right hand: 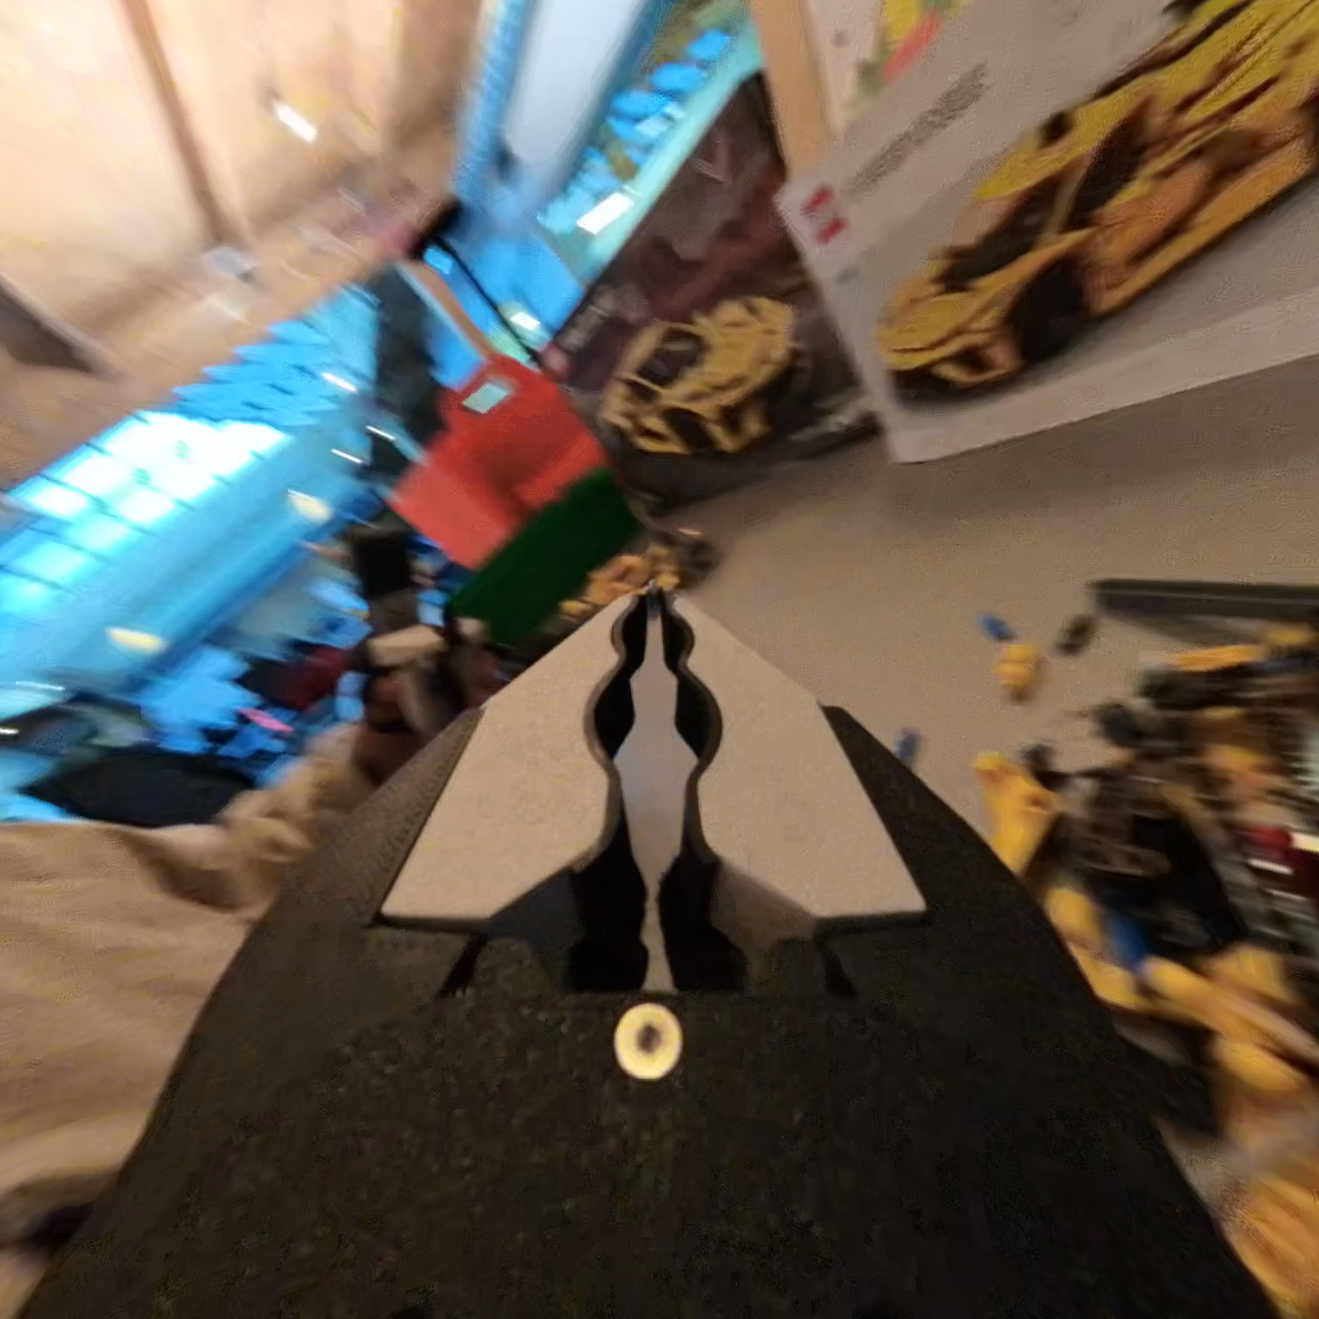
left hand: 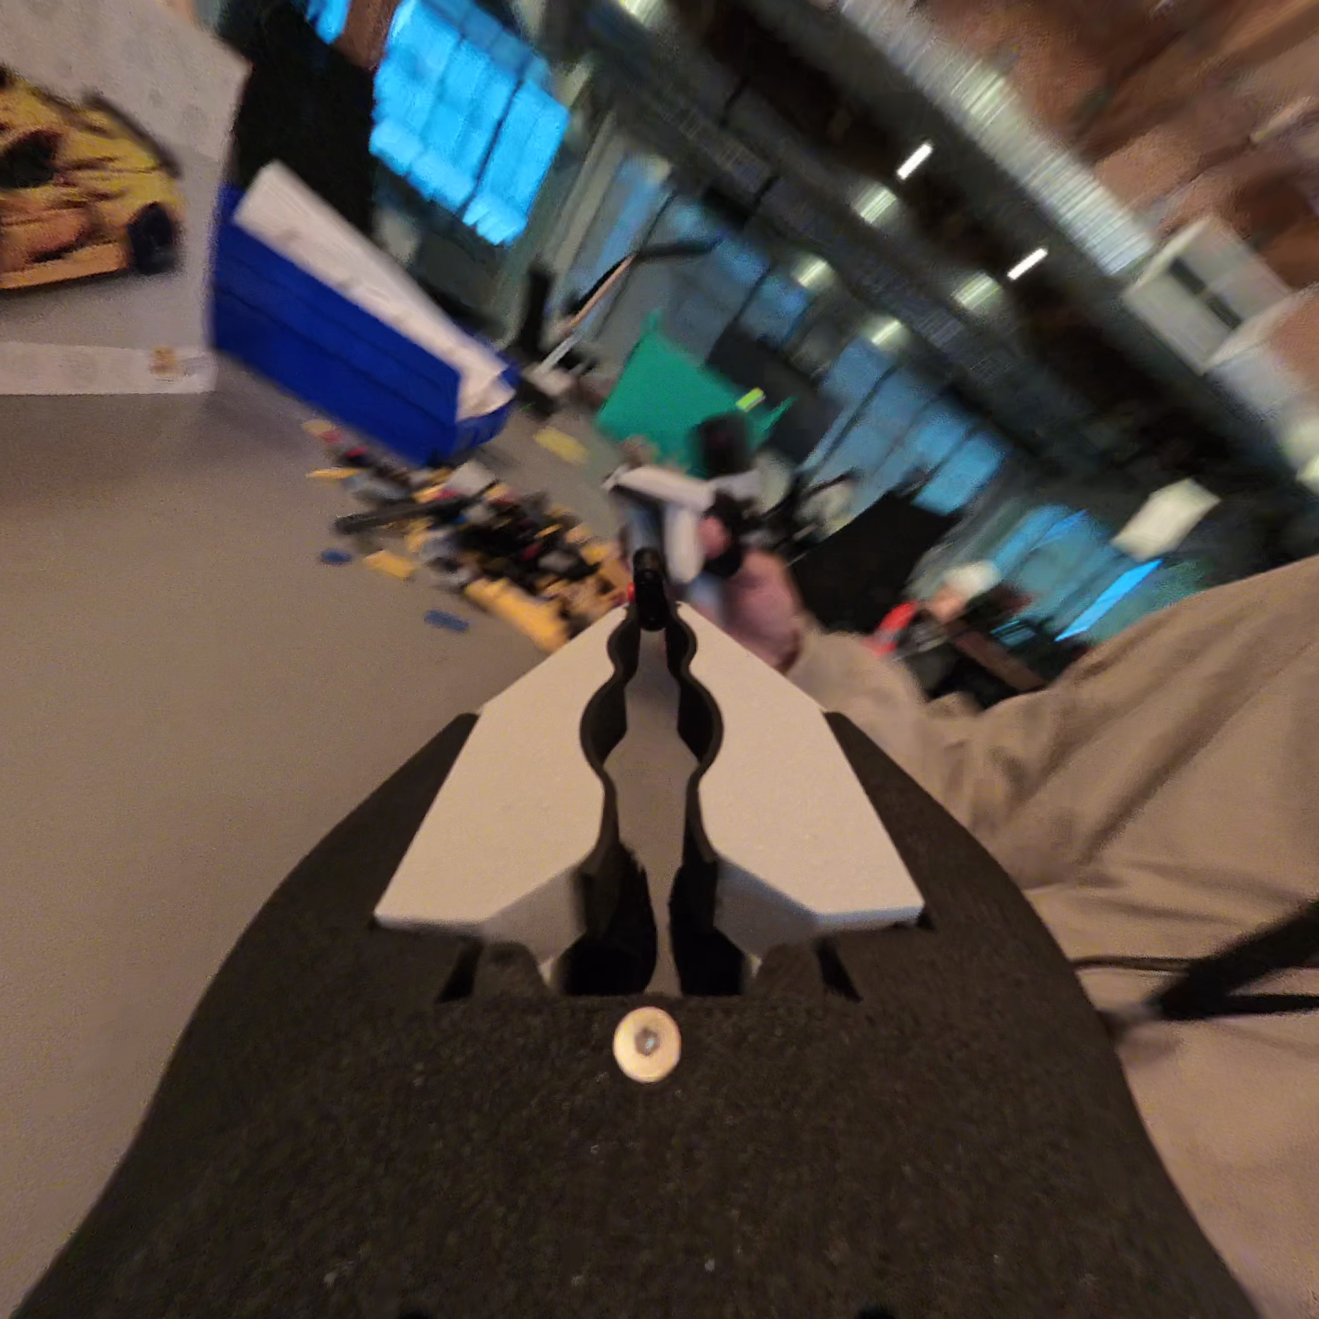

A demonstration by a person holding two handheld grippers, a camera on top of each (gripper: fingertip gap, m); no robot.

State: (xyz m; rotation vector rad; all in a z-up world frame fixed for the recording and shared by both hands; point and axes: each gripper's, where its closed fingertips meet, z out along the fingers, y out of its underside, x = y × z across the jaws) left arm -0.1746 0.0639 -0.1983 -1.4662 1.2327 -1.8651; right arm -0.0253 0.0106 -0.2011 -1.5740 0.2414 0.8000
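Above the grey bench (left hand: 178, 714), left tongs (left hand: 649, 614) pinch a small black pin (left hand: 648, 582). Right tongs (right hand: 653, 603) nip something tiny, too blurred to name.

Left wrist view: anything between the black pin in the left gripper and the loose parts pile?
Nothing visible. The left gripper pinches the black pin; the parts pile lies just beyond on bare grey table. The right gripper sits off to the side.
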